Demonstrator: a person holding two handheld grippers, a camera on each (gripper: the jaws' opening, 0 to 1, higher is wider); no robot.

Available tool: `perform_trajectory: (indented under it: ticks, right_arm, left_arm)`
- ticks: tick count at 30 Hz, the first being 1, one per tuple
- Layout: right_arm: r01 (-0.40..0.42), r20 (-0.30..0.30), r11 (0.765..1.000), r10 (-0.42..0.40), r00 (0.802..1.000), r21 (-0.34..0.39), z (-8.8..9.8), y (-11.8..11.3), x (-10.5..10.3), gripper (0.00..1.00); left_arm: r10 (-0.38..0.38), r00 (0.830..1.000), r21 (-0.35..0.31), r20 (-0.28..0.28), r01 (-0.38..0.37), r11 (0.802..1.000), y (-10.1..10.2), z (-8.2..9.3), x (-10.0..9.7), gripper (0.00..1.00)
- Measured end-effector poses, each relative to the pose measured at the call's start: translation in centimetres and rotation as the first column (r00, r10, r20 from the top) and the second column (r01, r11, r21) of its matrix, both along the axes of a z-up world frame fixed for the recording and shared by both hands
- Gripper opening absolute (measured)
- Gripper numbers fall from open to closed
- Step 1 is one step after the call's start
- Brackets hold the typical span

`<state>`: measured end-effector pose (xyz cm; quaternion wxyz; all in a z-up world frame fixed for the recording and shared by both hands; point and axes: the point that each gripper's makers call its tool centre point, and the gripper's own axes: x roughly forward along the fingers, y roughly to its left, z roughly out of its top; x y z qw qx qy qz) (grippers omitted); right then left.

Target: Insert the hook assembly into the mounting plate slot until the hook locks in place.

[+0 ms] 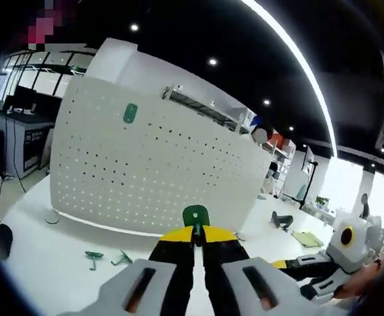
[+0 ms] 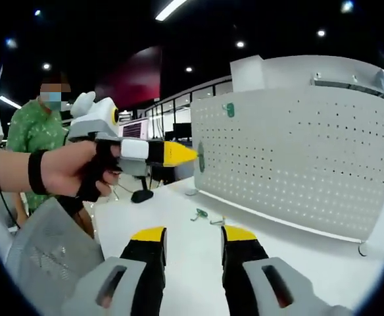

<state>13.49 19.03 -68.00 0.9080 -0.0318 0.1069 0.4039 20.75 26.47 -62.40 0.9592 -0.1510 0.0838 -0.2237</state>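
left tongs (image 1: pixel 196 235) pinch a green hook (image 1: pixel 195 215); right tongs (image 2: pixel 192 234) gape, holding nothing.

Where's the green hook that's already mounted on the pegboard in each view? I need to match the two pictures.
Left gripper view: mounted green hook, upper left of the pegboard.
Right gripper view: mounted green hook, pegboard's upper left corner.
Shared landmark: loose green hooks on the table.

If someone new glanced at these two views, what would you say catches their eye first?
Probably the big white perforated mounting plate standing upright on the white table, with one green hook already mounted near its top. Next, the left gripper shut on another green hook assembly, held up in front of the plate. Two spare hooks lie on the table near its base.
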Motion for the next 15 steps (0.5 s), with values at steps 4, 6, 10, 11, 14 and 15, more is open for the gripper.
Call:
perform_trajectory:
  ticks: [4, 6, 10, 11, 14, 15]
  right_arm:
    - [0.009, 0.006, 1.0, -0.009, 1.0, -0.003, 0.1, -0.7, -0.1, 0.33]
    - [0.014, 0.009, 1.0, -0.014, 1.0, 0.009, 0.1, -1.1, -0.1, 0.34]
    - [0.02, 0.001, 1.0, -0.02, 1.0, 0.006, -0.2, -1.7, -0.2, 0.38]
    - [0.024, -0.003, 1.0, -0.024, 1.0, 0.007, -0.3, -1.9, -0.3, 0.39]
    - [0.032, -0.006, 0.999, -0.032, 0.999, 0.012, -0.4, -2.3, -0.3, 0.44]
    - [0.032, -0.007, 0.999, -0.032, 0.999, 0.012, -0.5, -2.4, -0.3, 0.44]
  left_arm:
    - [0.018, 0.999, 0.027, 0.034, -0.019, 0.999, 0.1, 1.3, 0.8, 0.03]
    - [0.018, 0.999, 0.051, 0.051, -0.021, 0.998, 0.0, 1.8, 1.1, 0.03]
    - [0.053, 0.995, 0.086, 0.087, -0.061, 0.994, 0.3, 2.9, 2.1, 0.03]
    - [0.06, 0.994, 0.093, 0.092, -0.069, 0.993, 0.4, 3.1, 2.3, 0.03]
    - [0.085, 0.991, 0.109, 0.106, -0.097, 0.989, 0.8, 3.5, 2.9, 0.03]
    - [0.096, 0.989, 0.118, 0.113, -0.109, 0.987, 1.0, 3.6, 3.1, 0.03]
